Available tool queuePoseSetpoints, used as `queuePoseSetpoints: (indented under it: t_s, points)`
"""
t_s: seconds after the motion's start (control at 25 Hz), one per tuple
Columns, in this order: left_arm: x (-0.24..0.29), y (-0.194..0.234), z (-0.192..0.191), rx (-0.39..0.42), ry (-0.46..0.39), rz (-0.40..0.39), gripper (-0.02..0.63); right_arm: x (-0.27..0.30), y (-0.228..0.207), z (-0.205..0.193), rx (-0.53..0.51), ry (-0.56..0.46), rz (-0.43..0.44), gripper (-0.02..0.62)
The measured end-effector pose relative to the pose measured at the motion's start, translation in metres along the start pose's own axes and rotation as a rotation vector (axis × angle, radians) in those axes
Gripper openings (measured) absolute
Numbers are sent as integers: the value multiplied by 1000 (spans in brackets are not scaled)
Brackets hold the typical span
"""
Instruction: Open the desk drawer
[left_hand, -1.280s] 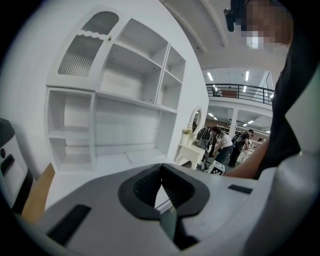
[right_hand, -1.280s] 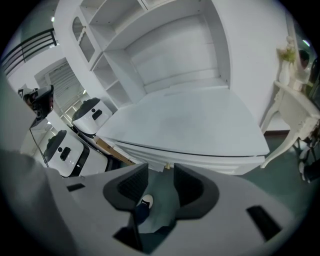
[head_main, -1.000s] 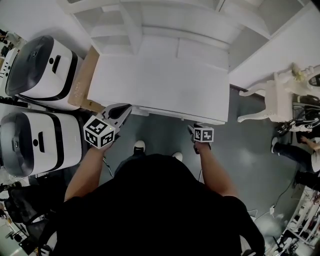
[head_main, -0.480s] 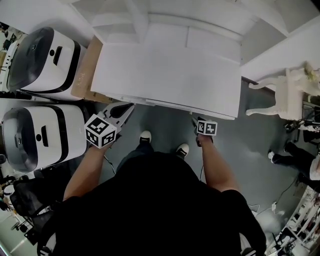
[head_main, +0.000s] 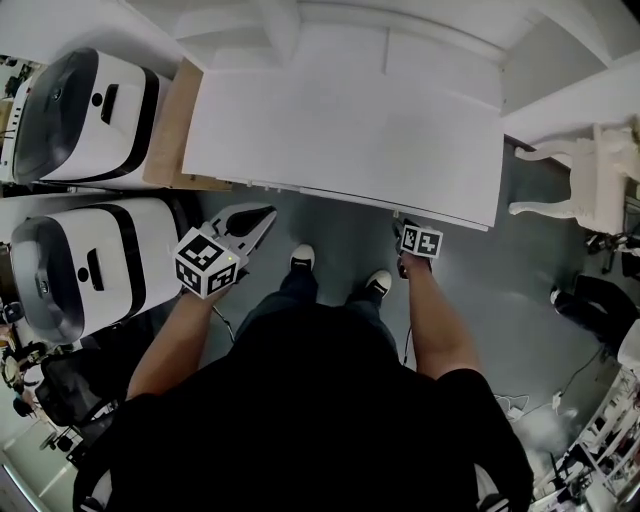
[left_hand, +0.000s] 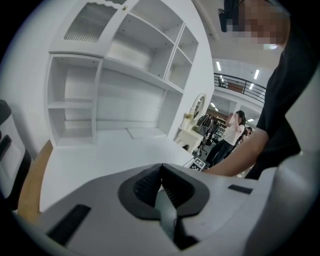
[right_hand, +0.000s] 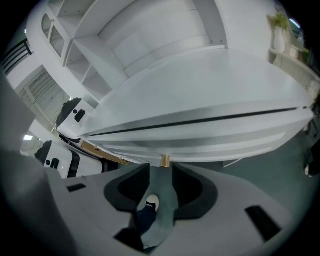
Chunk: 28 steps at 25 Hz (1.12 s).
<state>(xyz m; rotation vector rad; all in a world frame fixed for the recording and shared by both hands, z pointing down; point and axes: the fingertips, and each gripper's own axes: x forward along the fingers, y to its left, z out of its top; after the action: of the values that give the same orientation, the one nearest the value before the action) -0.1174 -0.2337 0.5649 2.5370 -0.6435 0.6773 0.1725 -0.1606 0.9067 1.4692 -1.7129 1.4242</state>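
The white desk (head_main: 340, 130) with its shelf unit fills the top of the head view. Its drawer front (right_hand: 210, 137) runs under the desktop and is closed, with a small brass knob (right_hand: 164, 160) on it. My right gripper (right_hand: 161, 167) points steeply down at that front. Its jaws have just been closing, and the knob now sits at the gap between the fingertips without being pressed. In the head view my right gripper (head_main: 403, 224) is just off the desk's front edge. My left gripper (head_main: 264, 213) hangs left of it, shut on nothing (left_hand: 161, 166).
Two white and black machines (head_main: 85, 105) (head_main: 85, 270) stand left of the desk, with a brown board (head_main: 170, 130) leaning between. A white ornate stool (head_main: 600, 180) is at the right. My shoes (head_main: 302, 258) are on the grey floor under the desk edge. People stand far behind (left_hand: 232, 135).
Both grippers have sunk in front of the desk's front edge, the right one more. The head view has shifted, so the desk sits more to the right.
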Motion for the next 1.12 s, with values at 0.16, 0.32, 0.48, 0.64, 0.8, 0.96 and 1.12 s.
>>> queuePoseSetpoints:
  t_s: [0.16,0.32,0.48,0.64,0.8,0.96,1.12]
  points:
    - [2,5,-8,-2,24,-9,9,17,-4,-2,36,0,-13,130]
    - [2,13,-14,-8,44,-10,9,29,-5,0,63,-6,-20,129]
    - [0,17,-20,-14,51,-20,9,37,-6,-1,99,-17,-19,127]
    - [-4,21,-31,-26,67,-21,9,43,-7,-1,106,-19,-20,109]
    - [-5,23,-36,-33,72,-20,9,47,-9,0,110,-24,-31,100]
    - [-5,25,-36,-36,70,-24,9,49,-11,1,102,-16,-42,92]
    - [-4,25,-40,-42,73,-27,9,51,-11,2,98,-8,-53,92]
